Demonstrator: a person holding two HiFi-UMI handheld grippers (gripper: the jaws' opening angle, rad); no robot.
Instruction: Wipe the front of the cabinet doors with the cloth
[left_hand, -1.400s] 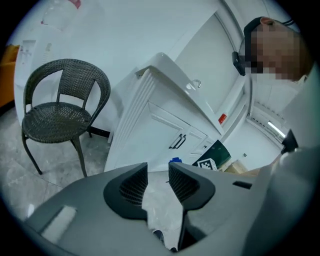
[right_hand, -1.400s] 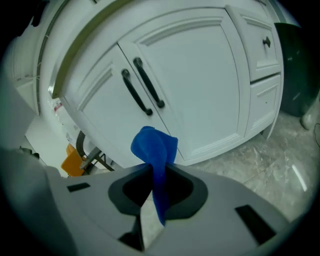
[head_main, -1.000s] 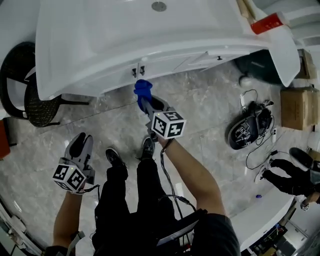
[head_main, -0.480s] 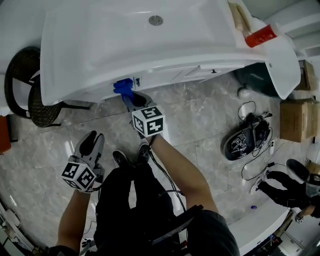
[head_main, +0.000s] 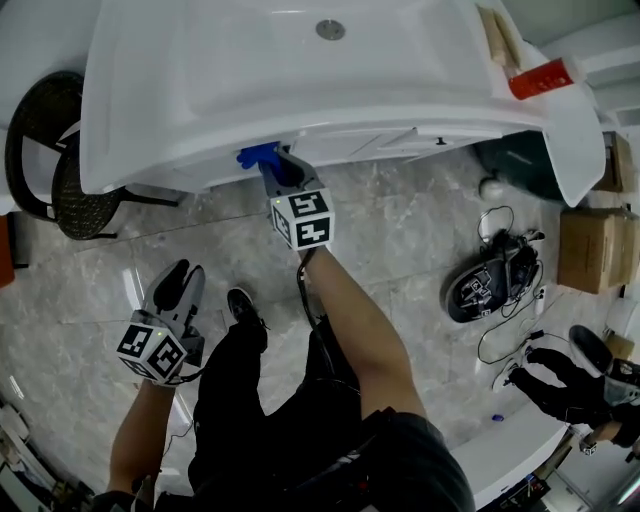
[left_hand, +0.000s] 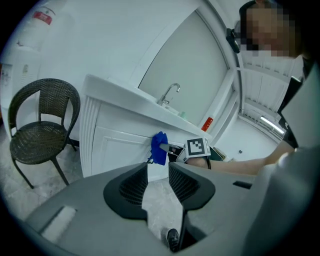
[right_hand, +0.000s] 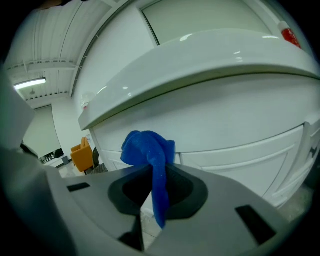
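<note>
Gripping one blue cloth, the right gripper has its two jaws clamped on the fabric. A bunched wad stands out past the jaw tips and a single strip hangs down between them. That wad sits at the upper front of the white cabinet, just under the overhanging countertop, and appears to touch the door face. Two panelled fronts show in the right gripper view, meeting at a seam just beside the cloth.

The left gripper hangs well back from the cabinet with its two jaws apart. Nothing is between them but marbled floor and the toe of one shoe. From there it looks toward the cabinet's left door.

From the head view, the right arm reaches to the cabinet, and one marker cube rides on each gripper. The countertop carries one basin with one drain, one tap and one red bottle at its right end. One dark wicker chair stands just left of the cabinet. One cardboard box and one tangle of black gear with cables lie on the floor to the cabinet's right.
</note>
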